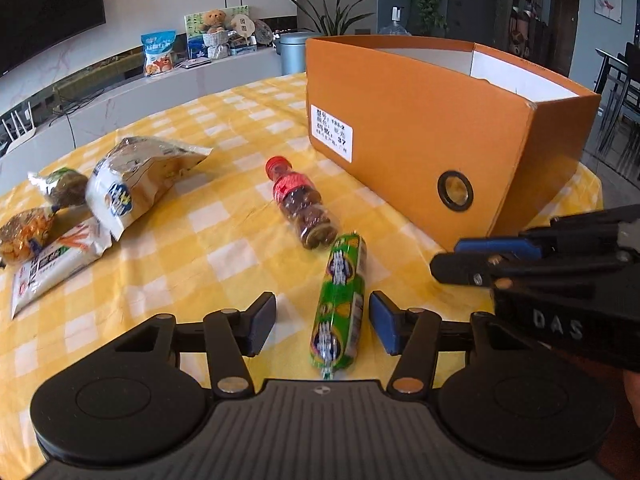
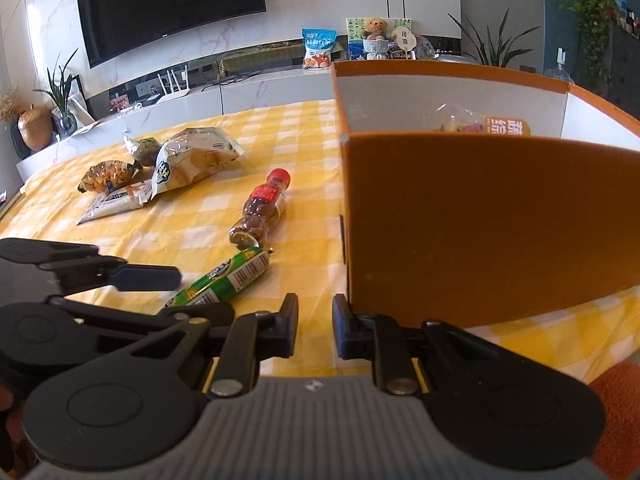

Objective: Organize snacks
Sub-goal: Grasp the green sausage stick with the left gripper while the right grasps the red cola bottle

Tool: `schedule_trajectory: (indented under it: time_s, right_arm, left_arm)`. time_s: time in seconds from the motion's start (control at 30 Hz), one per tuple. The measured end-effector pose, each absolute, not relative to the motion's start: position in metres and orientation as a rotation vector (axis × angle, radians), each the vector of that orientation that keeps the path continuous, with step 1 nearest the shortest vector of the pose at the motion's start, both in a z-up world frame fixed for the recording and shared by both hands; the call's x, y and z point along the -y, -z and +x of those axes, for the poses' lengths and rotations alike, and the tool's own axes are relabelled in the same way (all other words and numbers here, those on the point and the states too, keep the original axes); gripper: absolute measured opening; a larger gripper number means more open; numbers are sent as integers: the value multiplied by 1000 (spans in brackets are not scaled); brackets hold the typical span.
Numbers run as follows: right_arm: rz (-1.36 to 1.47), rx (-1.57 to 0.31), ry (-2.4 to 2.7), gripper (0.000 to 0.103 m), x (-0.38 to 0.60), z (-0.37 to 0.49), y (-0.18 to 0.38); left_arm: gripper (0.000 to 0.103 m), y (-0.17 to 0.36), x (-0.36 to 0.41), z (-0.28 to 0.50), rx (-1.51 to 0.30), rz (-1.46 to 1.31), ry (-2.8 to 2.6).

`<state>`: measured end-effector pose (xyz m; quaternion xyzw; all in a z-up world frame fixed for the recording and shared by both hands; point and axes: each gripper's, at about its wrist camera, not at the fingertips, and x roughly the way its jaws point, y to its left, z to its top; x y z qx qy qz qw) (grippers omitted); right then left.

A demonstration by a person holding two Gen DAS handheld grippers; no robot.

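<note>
Your left gripper (image 1: pixel 322 328) sits low over the yellow checked tablecloth (image 1: pixel 224 240), fingers spread wide on either side of the green sausage pack (image 1: pixel 340 304), pads (image 1: pixel 262 324) clear of the wrapper on both sides. The pack lies flat, pointing toward 12 o'clock, its far end just short of the base of the red-capped bottle (image 1: pixel 300 200), which lies on its side.

Your right gripper (image 2: pixel 315 330) hovers at the near corner of the orange box (image 2: pixel 480 220), fingers parted with nothing between them; its right pad (image 2: pixel 342 330) is at the box's near wall, and contact cannot be judged.

From the left wrist, bare cloth runs from 9 to 11 o'clock before the cluster of snack bags (image 1: pixel 132 184). The box wall closes off 1 to 3 o'clock. Inside the box, a snack packet (image 2: pixel 460 120) shows above the rim.
</note>
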<state>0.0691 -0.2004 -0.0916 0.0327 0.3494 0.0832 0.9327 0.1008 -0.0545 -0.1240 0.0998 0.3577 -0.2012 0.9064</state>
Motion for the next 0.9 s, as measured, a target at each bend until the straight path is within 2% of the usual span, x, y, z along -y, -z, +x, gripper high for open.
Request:
schedule_trajectory:
  time_s: [0.17, 0.3, 0.73, 0.9]
  right_arm:
    - [87, -712, -172, 15, 202, 68, 93]
    - [78, -707, -173, 15, 201, 68, 93]
    - [-22, -628, -276, 16, 169, 57, 79]
    - [-24, -598, -242, 23, 142, 74, 75]
  left_arm:
    - [46, 124, 61, 107, -727, 217, 440]
    - [27, 124, 64, 105, -726, 219, 460]
    - [25, 97, 20, 90, -693, 94, 299]
    - [25, 93, 2, 108, -693, 63, 221]
